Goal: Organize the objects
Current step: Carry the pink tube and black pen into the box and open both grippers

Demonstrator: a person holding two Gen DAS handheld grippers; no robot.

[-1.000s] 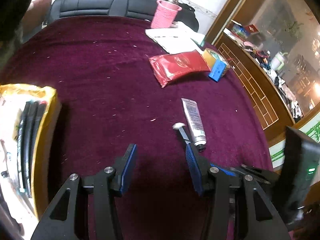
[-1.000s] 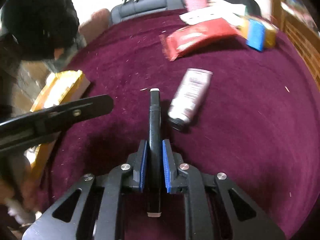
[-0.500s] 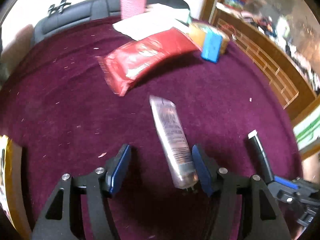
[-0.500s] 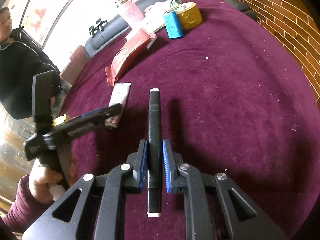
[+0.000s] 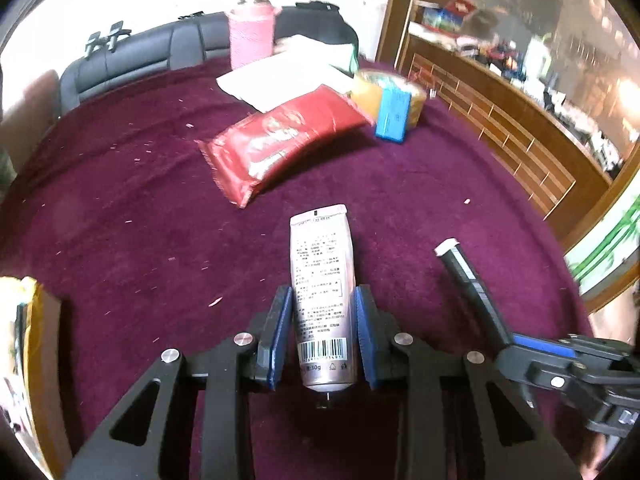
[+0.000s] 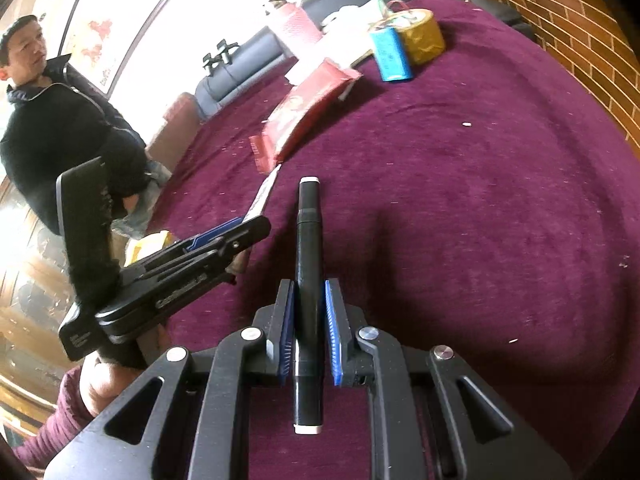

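A silver cosmetic tube (image 5: pixel 322 264) lies on the maroon cloth (image 5: pixel 120 220), pointing away from me. My left gripper (image 5: pixel 322 292) straddles its lower half; the jaws are closing and the blue pads (image 5: pixel 280 328) touch both sides of the tube. My right gripper (image 6: pixel 310 284) is shut on a black marker (image 6: pixel 308 220) with white ends, held above the cloth and sticking out forward. In the left wrist view this marker (image 5: pixel 464 268) shows at the right, and the right gripper (image 5: pixel 516 344) sits behind it. In the right wrist view the left gripper (image 6: pixel 256 224) is at the left.
A red packet (image 5: pixel 288 140), a blue box (image 5: pixel 394 116), a yellow tape roll (image 5: pixel 368 92), white papers (image 5: pixel 280 76) and a pink cup (image 5: pixel 250 36) lie further back. A yellow box (image 5: pixel 36 360) sits at the left edge. A person in a dark jacket (image 6: pixel 60 120) stands at the left.
The left gripper has slid forward around the tube and its jaws have narrowed onto it. The right gripper has swung to the right with the marker still in it.
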